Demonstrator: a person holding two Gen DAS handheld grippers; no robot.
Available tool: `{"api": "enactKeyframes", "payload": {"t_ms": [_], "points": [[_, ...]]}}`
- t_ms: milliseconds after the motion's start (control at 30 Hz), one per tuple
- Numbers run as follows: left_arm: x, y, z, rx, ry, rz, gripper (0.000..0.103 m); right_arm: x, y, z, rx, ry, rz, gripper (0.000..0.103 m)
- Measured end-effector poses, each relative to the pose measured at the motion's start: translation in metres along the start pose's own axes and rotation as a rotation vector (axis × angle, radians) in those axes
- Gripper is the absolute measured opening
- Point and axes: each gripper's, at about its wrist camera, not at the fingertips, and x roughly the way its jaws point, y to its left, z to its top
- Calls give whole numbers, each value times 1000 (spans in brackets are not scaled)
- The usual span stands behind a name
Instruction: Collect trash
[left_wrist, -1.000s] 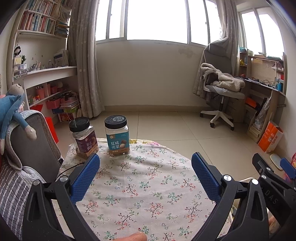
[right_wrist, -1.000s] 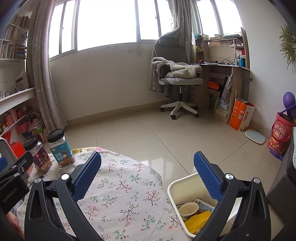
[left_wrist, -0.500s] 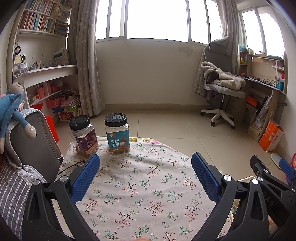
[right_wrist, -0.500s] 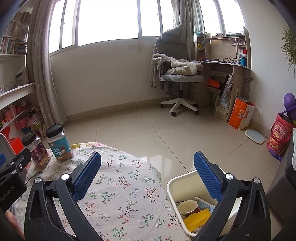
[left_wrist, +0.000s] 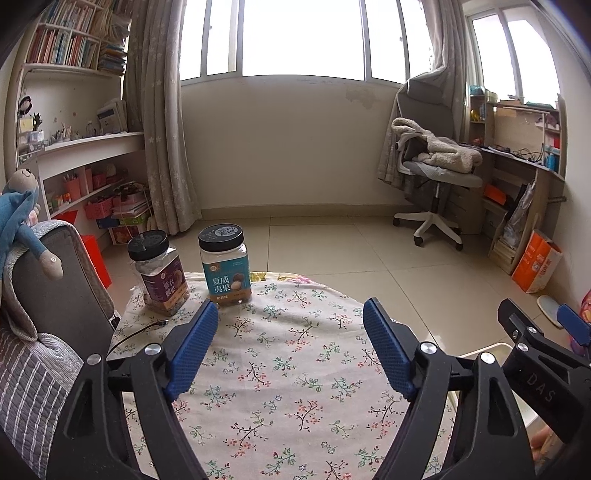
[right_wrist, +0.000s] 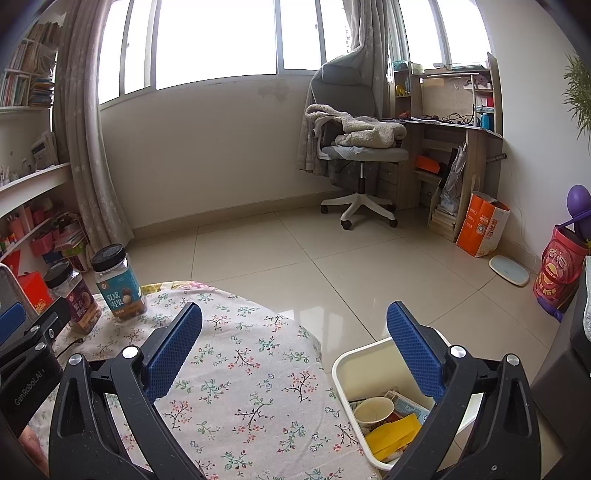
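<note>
Tablecloth (right_wrist: 236, 376) edge hides bin (right_wrist: 341, 363) side.

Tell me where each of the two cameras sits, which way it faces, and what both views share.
Left wrist: rides the left gripper, facing across the floral table toward the window; its blue fingers frame the view, with the right gripper at the right edge.
Right wrist: rides the right gripper, over the table edge and the white bin; the left gripper shows at left.
Shared: teal jar, purple jar, office chair.
</note>
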Motion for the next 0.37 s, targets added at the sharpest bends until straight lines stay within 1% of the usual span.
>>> {"api": "enactKeyframes", "payload": {"t_ms": [67, 133, 167, 267, 367], "points": [[2, 1, 0, -9, 8, -2, 79, 0, -1, -1, 1, 1, -1, 96], [2, 3, 1, -28, 12, -6, 85, -1, -2, 0, 1, 0, -3, 96], [2, 4, 1, -35, 14, -5, 90, -1, -2, 0, 0, -1, -5, 96], [1, 3, 3, -35, 8, -1, 96, -1, -4, 1, 0, 0, -8, 96], [0, 3, 2, -34, 4, 1, 96, -1, -4, 1, 0, 0, -6, 96]]}}
